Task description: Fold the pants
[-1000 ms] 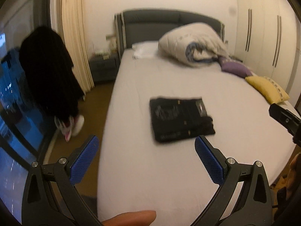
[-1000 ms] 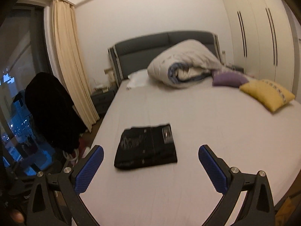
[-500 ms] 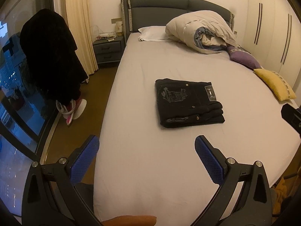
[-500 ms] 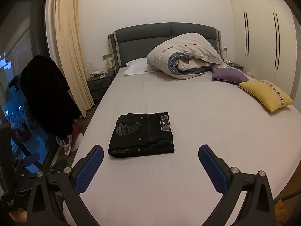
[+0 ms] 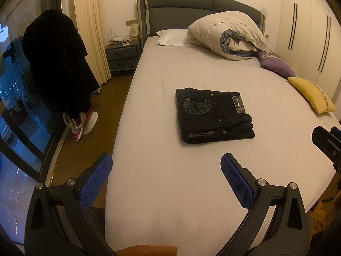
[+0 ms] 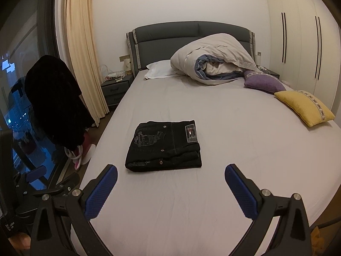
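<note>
The black pants [image 5: 213, 115] lie folded into a compact rectangle on the grey bed sheet [image 5: 170, 192], back pocket embroidery and a waist label facing up. They also show in the right wrist view [image 6: 165, 146]. My left gripper [image 5: 166, 170] is open and empty, held back from the pants over the near part of the bed. My right gripper [image 6: 170, 181] is open and empty, also short of the pants; part of it shows at the right edge of the left wrist view [image 5: 328, 143].
A rolled duvet [image 6: 213, 58], a white pillow [image 6: 159, 68], a purple cushion [image 6: 263, 83] and a yellow cushion [image 6: 304, 106] lie toward the headboard and right side. A nightstand [image 6: 116, 89], a dark coat [image 6: 55, 102] and a window stand left; wardrobes stand right.
Both grippers have pulled back and steadied, so the folded pants sit farther ahead in both views. The pants have not moved. Both grippers stay open.
</note>
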